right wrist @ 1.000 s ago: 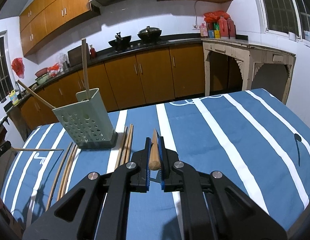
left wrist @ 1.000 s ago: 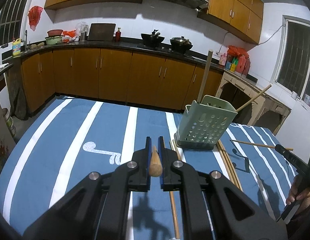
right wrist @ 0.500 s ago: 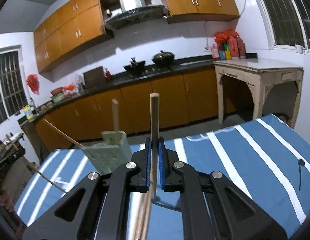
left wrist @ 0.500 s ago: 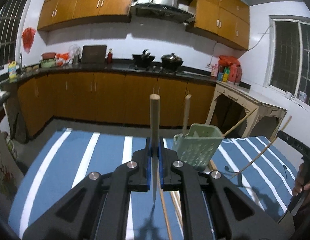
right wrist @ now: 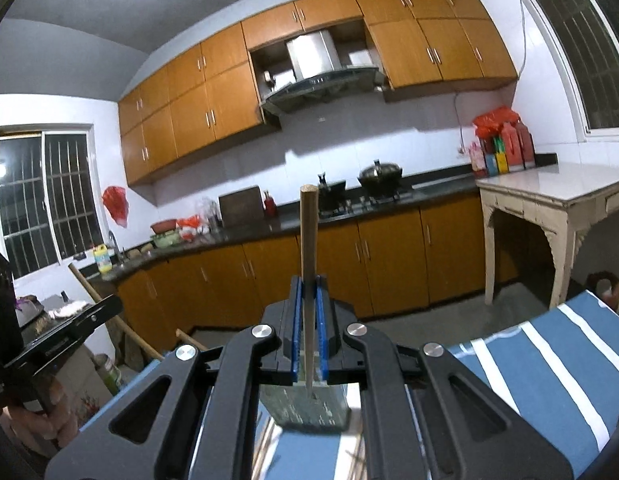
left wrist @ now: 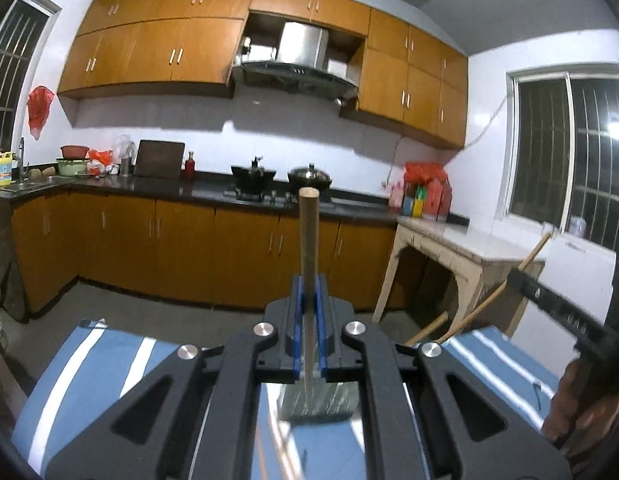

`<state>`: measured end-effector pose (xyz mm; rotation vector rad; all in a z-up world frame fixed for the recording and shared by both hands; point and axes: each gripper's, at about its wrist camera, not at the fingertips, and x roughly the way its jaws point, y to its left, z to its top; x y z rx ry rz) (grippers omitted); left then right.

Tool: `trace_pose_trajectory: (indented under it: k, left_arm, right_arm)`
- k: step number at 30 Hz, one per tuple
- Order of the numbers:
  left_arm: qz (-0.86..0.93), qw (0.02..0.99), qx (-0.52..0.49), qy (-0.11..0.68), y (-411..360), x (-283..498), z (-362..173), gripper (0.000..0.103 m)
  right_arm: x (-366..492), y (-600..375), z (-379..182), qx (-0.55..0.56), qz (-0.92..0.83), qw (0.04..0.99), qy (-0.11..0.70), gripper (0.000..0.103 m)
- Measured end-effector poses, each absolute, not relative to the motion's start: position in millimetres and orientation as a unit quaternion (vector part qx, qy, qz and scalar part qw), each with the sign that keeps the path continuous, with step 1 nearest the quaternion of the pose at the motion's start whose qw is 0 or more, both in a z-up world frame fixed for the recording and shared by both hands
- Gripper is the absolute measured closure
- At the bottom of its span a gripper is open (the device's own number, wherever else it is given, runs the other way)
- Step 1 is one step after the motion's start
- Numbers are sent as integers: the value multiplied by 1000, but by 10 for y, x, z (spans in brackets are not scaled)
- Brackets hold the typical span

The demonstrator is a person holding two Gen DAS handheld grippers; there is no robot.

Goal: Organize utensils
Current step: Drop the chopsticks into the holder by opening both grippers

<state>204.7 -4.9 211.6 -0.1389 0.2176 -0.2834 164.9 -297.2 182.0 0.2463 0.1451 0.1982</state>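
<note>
1. Chopstick [left wrist: 308, 240]: the left gripper [left wrist: 309, 332] is clamped on it between blue-lined jaws, so the stick stands upright, blunt end up and thin tip pointing down at the green holder [left wrist: 319, 402] right below.
2. The right gripper [right wrist: 309, 328] pinches a second chopstick [right wrist: 308, 240] the same way, its tip just over the rim of the same green holder [right wrist: 305, 406]. Both sticks are in the air, not yet in the holder.
3. Risk, as I judge it: both tips aim at one small opening, so they could knock each other or catch on the rim, and a stick might twist in the narrow grip or tip the light holder over.
4. A release from too high could also make a stick bounce out onto the tablecloth [right wrist: 549, 364].
5. The sticks are round, smooth, pale wood that tapers to a point. The holder looks like thin green plastic with squared walls. The cloth is blue with white stripes, and loose chopsticks [right wrist: 265, 446] lie on it beside the holder's base.
</note>
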Motion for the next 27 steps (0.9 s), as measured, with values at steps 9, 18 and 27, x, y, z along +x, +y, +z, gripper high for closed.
trace_pose_trajectory:
  k: [9,18,27]
  left_arm:
    - [-107,988,-90,68,-173,2456,2224,96]
    - [-107,983,-90,117,-294,2879,1806,96]
    - [-116,977,-88,157,-327,3035,1551,96]
  right_arm:
    - [1933,-2872,1768,118,84,989,44,95]
    - [2248,-2793,1440,117,80,986,88,95]
    - [2398,-2730,1288,111,83,982,126,95]
